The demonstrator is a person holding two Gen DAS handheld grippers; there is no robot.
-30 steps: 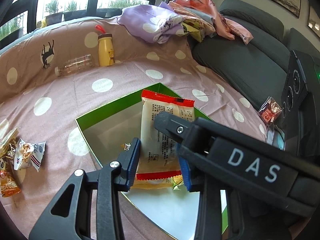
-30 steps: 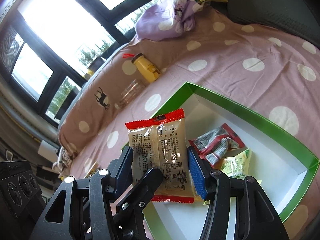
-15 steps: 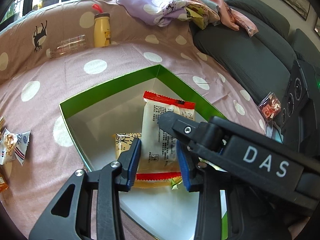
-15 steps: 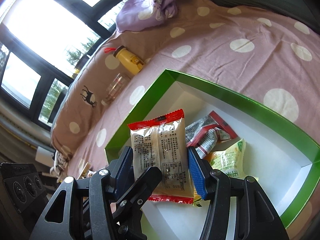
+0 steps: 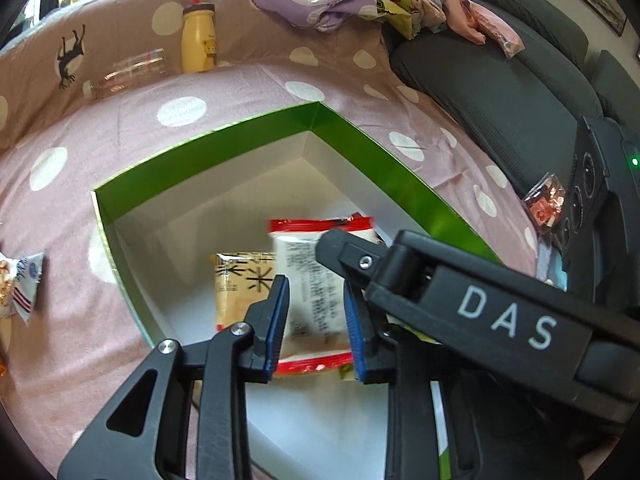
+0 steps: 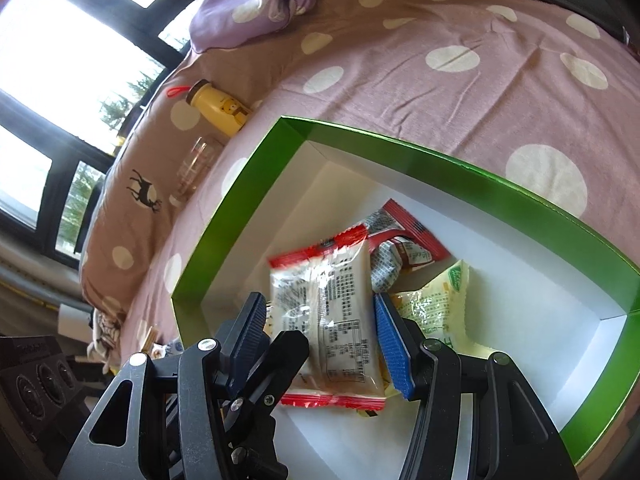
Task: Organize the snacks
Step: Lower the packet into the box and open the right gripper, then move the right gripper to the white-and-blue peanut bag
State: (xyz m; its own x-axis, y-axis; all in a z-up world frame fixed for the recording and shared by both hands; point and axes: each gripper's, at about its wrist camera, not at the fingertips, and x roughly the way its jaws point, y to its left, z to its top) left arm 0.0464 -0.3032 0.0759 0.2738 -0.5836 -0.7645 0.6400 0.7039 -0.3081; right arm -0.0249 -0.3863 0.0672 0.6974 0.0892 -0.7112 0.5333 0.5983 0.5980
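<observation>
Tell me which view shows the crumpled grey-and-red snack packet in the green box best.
The right wrist view: the grey-and-red packet lies exposed beside the held red-edged packet. In the left wrist view it is hidden behind the right gripper.

Both wrist views look steeply down from close above the green-rimmed box (image 5: 224, 152) lying on the polka-dot sheet (image 5: 120, 132). The left view faces its far corner, the sofa at right. The right view (image 6: 400, 148) is rolled, windows at left. They share the box interior, the red-edged packet (image 5: 316, 280) (image 6: 340, 304) and the yellow bottle (image 5: 198, 38) (image 6: 218, 106).
</observation>
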